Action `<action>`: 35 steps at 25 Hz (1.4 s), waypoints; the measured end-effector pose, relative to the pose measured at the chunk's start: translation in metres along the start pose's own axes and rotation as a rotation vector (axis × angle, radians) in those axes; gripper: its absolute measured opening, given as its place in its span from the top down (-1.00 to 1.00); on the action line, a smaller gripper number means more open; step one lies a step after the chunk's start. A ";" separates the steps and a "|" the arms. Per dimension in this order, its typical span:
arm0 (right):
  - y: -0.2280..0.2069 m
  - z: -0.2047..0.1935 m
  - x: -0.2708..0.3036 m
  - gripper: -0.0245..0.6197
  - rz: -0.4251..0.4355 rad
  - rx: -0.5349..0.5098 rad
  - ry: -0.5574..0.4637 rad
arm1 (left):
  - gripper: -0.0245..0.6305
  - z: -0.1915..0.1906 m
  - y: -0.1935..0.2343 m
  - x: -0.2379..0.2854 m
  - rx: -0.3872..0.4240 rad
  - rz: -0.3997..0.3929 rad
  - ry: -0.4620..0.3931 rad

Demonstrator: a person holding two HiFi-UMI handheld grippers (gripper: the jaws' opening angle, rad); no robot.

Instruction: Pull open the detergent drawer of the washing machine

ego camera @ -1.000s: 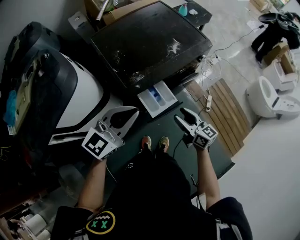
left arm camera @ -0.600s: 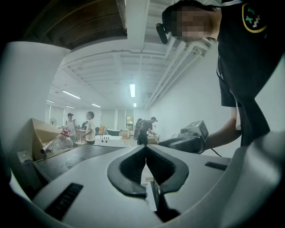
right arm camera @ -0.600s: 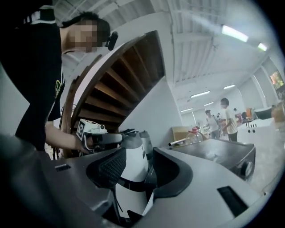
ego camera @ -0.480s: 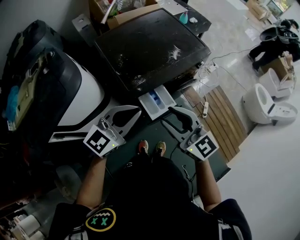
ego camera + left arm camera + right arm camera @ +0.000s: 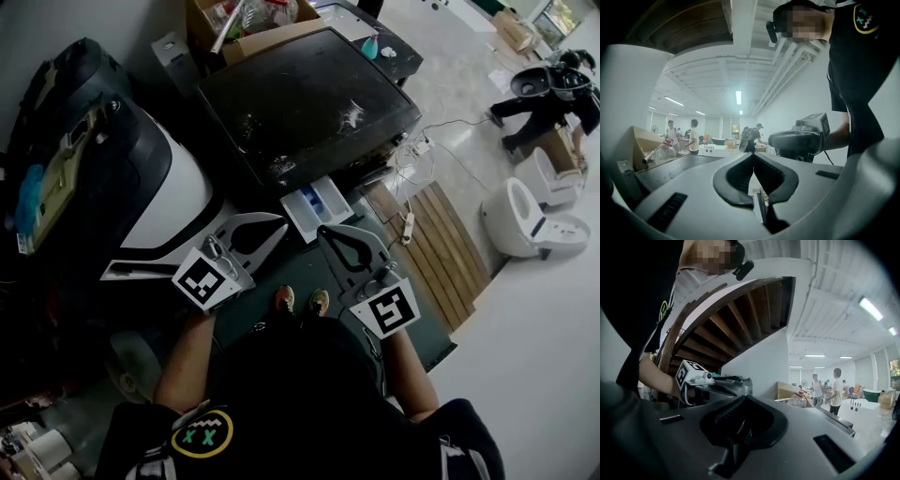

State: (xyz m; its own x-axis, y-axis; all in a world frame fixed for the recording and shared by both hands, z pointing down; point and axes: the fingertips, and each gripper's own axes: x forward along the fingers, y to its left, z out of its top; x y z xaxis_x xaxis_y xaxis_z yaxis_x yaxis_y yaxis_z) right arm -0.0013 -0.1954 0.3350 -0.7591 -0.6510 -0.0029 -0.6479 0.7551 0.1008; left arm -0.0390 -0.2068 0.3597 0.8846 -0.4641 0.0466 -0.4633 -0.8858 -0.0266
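The washing machine [image 5: 309, 89] has a dusty black top. Its white detergent drawer [image 5: 317, 204], with a blue compartment, stands pulled out of the front. Neither gripper touches it. My left gripper [image 5: 279, 223] hovers just left of the drawer; its pads meet at the tip, shut on nothing [image 5: 753, 157]. My right gripper [image 5: 324, 233] is held just in front of the drawer. Its jaws are closing to shut, and nothing lies between them [image 5: 746, 397]. Both grippers point level, side by side, each showing in the other's view.
A large white and black appliance [image 5: 159, 187] fills the left. A dark green mat [image 5: 309, 272] lies under my feet. To the right are a wooden slatted pallet [image 5: 441, 234], a power strip [image 5: 408, 225] and a white toilet [image 5: 525, 220]. People stand far off.
My right gripper has risen, rolled so its marker cube faces up, and its jaws have closed. The left gripper has stayed where it was. The drawer has not moved.
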 end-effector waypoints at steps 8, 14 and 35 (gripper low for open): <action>0.003 0.001 0.003 0.86 0.000 -0.018 0.002 | 0.87 0.007 -0.002 -0.004 0.010 0.006 -0.010; 0.002 0.000 0.003 0.86 -0.008 -0.030 -0.002 | 0.87 0.009 0.001 -0.007 0.032 0.014 -0.018; -0.005 0.000 0.013 0.86 -0.020 -0.057 -0.006 | 0.87 0.010 0.007 -0.008 0.013 0.025 -0.022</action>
State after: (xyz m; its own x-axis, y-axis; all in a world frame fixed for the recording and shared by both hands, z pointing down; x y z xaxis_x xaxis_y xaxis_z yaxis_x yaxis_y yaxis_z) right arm -0.0083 -0.2078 0.3340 -0.7468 -0.6650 -0.0116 -0.6581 0.7363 0.1575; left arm -0.0484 -0.2091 0.3492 0.8740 -0.4853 0.0234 -0.4842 -0.8740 -0.0405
